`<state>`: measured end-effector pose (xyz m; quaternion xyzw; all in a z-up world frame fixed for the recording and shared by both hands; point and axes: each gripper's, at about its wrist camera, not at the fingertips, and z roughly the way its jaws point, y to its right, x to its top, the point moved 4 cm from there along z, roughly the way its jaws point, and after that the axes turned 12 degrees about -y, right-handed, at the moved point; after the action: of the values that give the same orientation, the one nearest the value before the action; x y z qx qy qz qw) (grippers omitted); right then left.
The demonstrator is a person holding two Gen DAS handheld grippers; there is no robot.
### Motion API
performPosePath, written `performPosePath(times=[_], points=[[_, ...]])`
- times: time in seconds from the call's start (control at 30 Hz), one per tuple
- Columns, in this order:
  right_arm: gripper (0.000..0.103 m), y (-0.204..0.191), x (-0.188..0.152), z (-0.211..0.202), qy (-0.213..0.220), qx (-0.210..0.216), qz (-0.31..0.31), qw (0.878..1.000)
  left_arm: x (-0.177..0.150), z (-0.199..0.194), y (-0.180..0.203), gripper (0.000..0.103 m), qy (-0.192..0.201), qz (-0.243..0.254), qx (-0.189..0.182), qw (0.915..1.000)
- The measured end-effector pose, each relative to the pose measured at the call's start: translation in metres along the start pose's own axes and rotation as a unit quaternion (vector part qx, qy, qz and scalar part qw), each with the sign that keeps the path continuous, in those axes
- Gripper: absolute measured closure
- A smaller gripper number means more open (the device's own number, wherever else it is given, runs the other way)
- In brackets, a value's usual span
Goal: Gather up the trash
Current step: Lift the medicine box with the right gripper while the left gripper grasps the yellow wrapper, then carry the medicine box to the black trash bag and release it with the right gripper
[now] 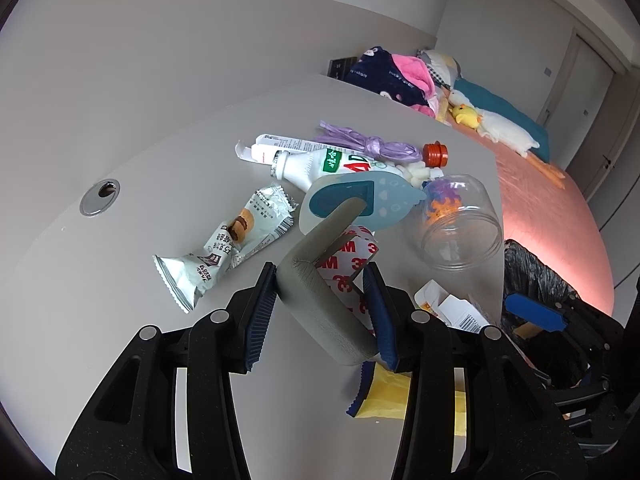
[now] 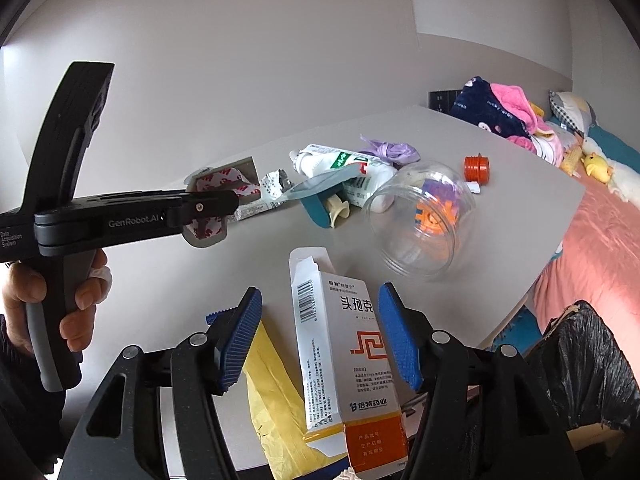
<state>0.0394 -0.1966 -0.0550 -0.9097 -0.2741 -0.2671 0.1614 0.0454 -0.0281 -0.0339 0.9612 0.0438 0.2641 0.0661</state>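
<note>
White and orange, the medicine box (image 2: 344, 360) lies lengthwise between the right tool's (image 2: 320, 338) spread, untouching pads; the left tool (image 1: 322, 312) clamps grey foam strip (image 1: 320, 300).

grey foam corner guard (image 1: 320, 300), 3m backing, held off table.

The right gripper (image 2: 320, 336) stands with its blue ribbed jaws apart, a white and orange cardboard medicine box (image 2: 344, 360) between them, its flap open at the far end; whether the pads touch it cannot be told. A yellow paper wrapper (image 2: 276, 400) lies under the box on the pale grey surface (image 2: 500, 216). Farther off lies a clear plastic jar (image 2: 424, 224) on its side holding orange and purple pieces. At left, a hand (image 2: 76, 304) holds the left gripper (image 2: 208, 208), clamped on a grey foam strip with red-printed white backing (image 2: 224, 184). A black bin bag (image 2: 580, 364) sits near right.
</note>
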Motion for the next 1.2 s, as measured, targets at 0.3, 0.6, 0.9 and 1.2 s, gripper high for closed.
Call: performPosePath(times=[0.3,0.6,0.9,1.2], points=[[0.055,0.008,-0.006,0.017,-0.031,0.005,0.013,0.999,0.000,0.001,0.000,0.059,0.000,0.002,0.002,1.0000],[0.065,0.013,-0.005,0.005,-0.002,-0.006,0.030,1.000,-0.001,0.002,0.003,0.059,-0.001,0.006,0.003,1.0000],[0.064,0.021,0.000,-0.024,0.027,-0.006,0.038,0.999,0.003,-0.007,0.021,0.059,0.007,0.018,-0.003,0.9998],[0.064,0.048,-0.013,-0.059,0.052,-0.023,0.064,0.996,0.006,-0.011,0.062,0.059,0.013,0.046,-0.018,0.9987]])
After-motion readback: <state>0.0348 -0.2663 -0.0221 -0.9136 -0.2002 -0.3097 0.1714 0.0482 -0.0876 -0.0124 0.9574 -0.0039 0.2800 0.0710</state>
